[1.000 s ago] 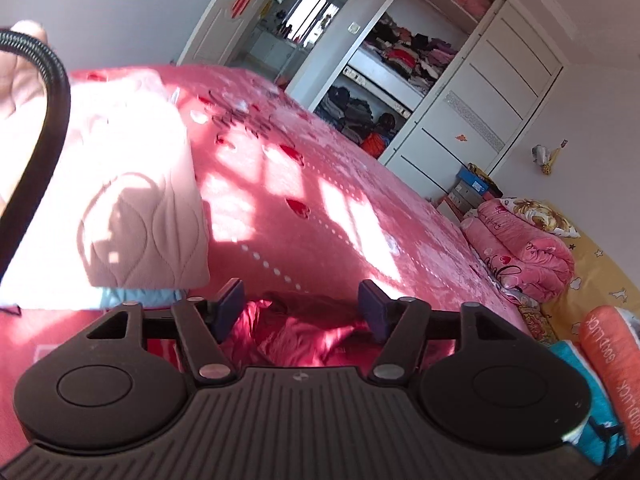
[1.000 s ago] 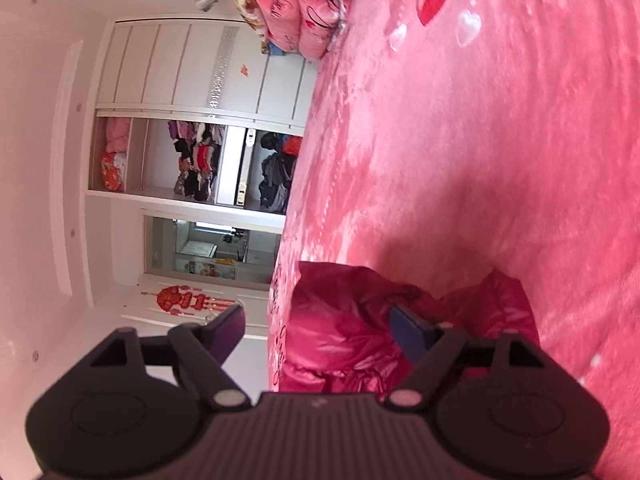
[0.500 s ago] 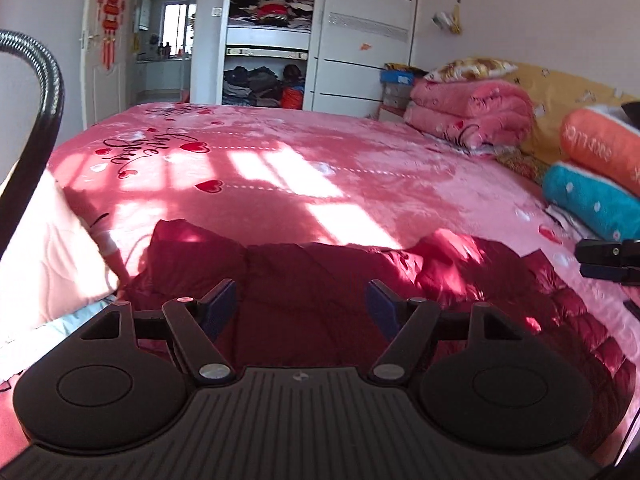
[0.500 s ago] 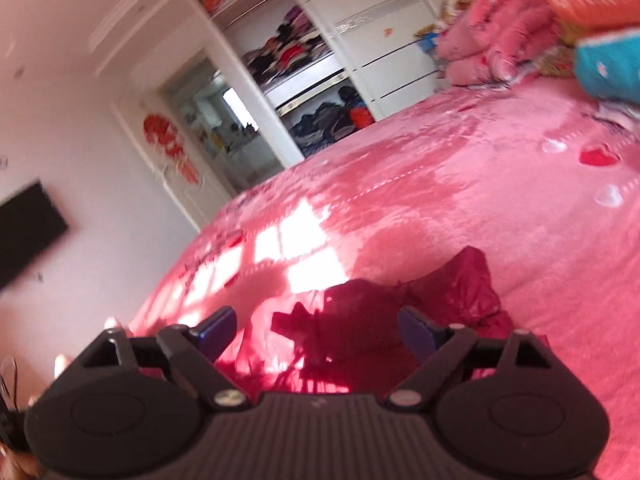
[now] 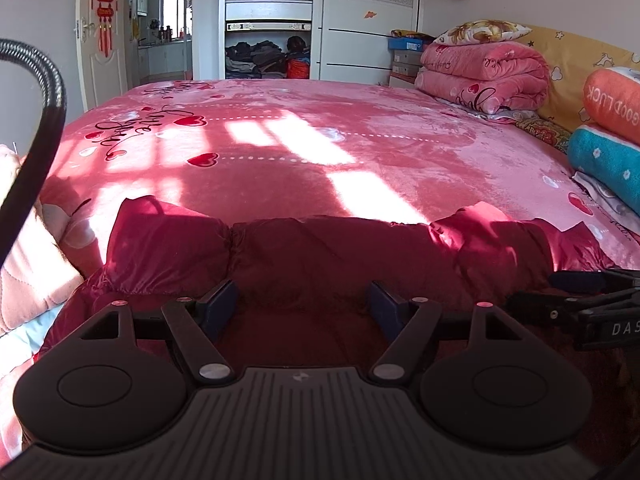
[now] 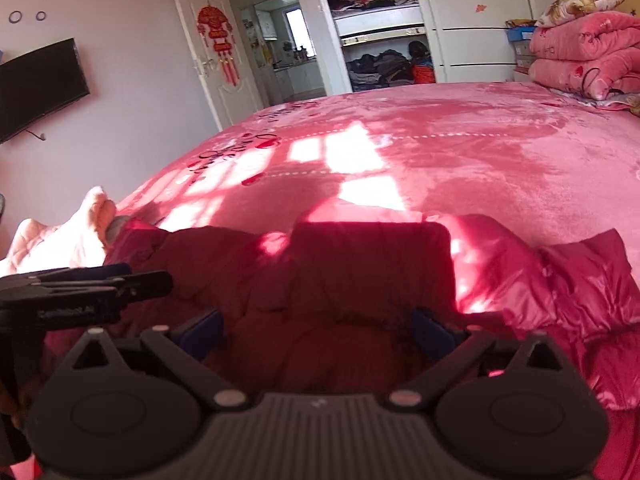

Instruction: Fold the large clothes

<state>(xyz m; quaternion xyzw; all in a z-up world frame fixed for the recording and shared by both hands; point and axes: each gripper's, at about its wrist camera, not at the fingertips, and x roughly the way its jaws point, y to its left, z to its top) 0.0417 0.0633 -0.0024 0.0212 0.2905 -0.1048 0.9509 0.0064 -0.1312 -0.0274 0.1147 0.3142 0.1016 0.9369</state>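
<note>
A dark red puffer jacket [image 5: 320, 256] lies spread across the near edge of the pink bed [image 5: 360, 140]; it also shows in the right wrist view [image 6: 360, 280]. My left gripper [image 5: 302, 306] is open and empty, low over the jacket's middle. My right gripper [image 6: 316, 330] is open and empty over the jacket, to the right of the left one. The right gripper's fingers [image 5: 576, 280] show at the right edge of the left wrist view. The left gripper's fingers [image 6: 100, 280] show at the left of the right wrist view.
A pale pink quilted cloth [image 5: 28, 264] lies at the jacket's left end. Folded pink blankets [image 5: 484, 76] and orange and teal bolsters [image 5: 612, 136] sit at the bed's right side. An open wardrobe [image 5: 268, 20] and doorway stand beyond the bed. A black cable [image 5: 36, 128] hangs at left.
Both views have swung level toward the bed and closed in on the jacket, which now lies spread out wide below the two grippers. Both grippers stayed open.
</note>
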